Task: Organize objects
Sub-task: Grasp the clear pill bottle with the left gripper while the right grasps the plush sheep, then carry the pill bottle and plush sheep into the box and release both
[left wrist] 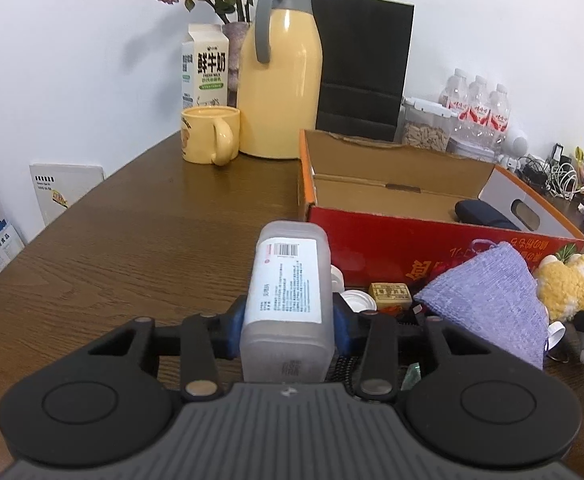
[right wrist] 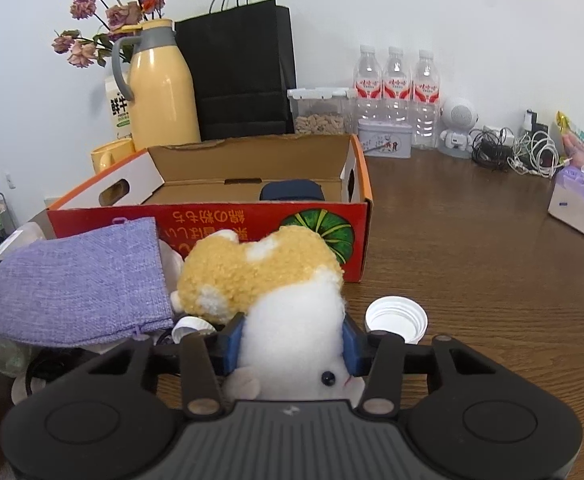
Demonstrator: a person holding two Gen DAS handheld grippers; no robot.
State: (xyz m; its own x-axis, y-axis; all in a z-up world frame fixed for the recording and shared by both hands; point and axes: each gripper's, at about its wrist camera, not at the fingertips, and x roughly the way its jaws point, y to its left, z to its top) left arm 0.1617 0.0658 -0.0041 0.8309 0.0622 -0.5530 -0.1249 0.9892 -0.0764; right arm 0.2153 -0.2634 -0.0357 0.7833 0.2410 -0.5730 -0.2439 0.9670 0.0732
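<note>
Your left hand-held gripper [left wrist: 288, 320] is clamped on a frosted plastic container [left wrist: 288, 300] with a barcode label, pinched low on its body, so most of it sticks out ahead toward 12 o'clock. That long overhang could pivot between the pads if you swing fast, and its far end could clip the red cardboard box [left wrist: 432, 256] wall at 1 o'clock unless you lift above the rim first.

Your right hand-held gripper [right wrist: 292, 344] squeezes the white belly of a plush hamster toy [right wrist: 268, 276]; the soft filling may compress and slide out. Its tan back points to 12 o'clock, just short of the box front. The purple knit pouch [right wrist: 76, 280] at 10 o'clock leans against the toy and may drag along, and the white bottle cap [right wrist: 396, 318] at 2 o'clock sits just beside the right finger, easy to knock across the table [right wrist: 492, 280].

The box stands open with a dark case [right wrist: 292, 191] inside.
</note>
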